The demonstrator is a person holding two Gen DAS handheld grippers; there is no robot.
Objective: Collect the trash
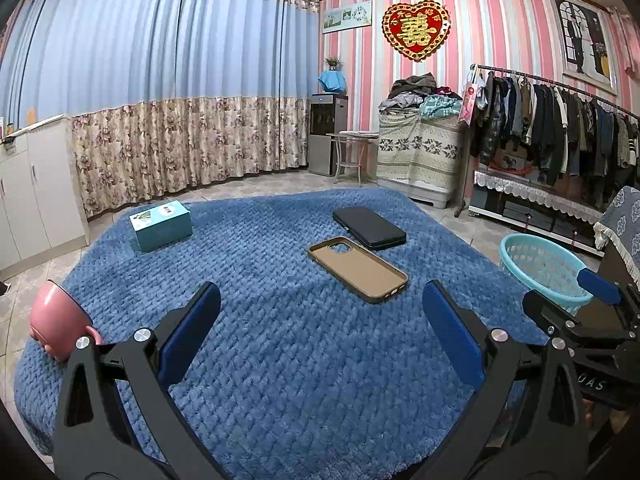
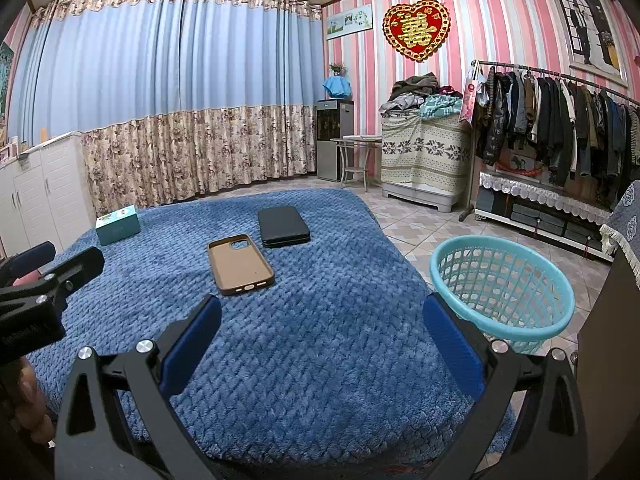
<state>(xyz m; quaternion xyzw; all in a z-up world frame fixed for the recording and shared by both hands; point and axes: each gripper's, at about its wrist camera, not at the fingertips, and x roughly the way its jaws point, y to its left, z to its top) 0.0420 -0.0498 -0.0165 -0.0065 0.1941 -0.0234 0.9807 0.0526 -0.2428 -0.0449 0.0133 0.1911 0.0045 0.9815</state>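
We hold the left tool [image 1: 321,300] low in the frame with its blue-padded fingers [image 1: 191,334] spread wide and nothing between them, and the right tool [image 2: 322,314] stands the same way, fingers apart over bare cover. Under both lies a counter draped in a blue quilted blanket [image 1: 300,360]. At mid-frame on it rests a tan phone case [image 1: 357,269], inner side up, with a black wallet-like case [image 1: 369,227] just beyond it. A teal tissue box [image 1: 161,225] sits toward the upper left of the blanket, and a pink cup [image 1: 60,322] lies at the left edge. A turquoise mesh basket [image 2: 502,284] stands on the tiled floor [image 2: 404,216], right of the blanket. Behind are blue floral curtains [image 1: 160,80], a pink striped wall [image 1: 500,28] and a clothes rack [image 1: 560,124]. No loose trash shows on the blanket.
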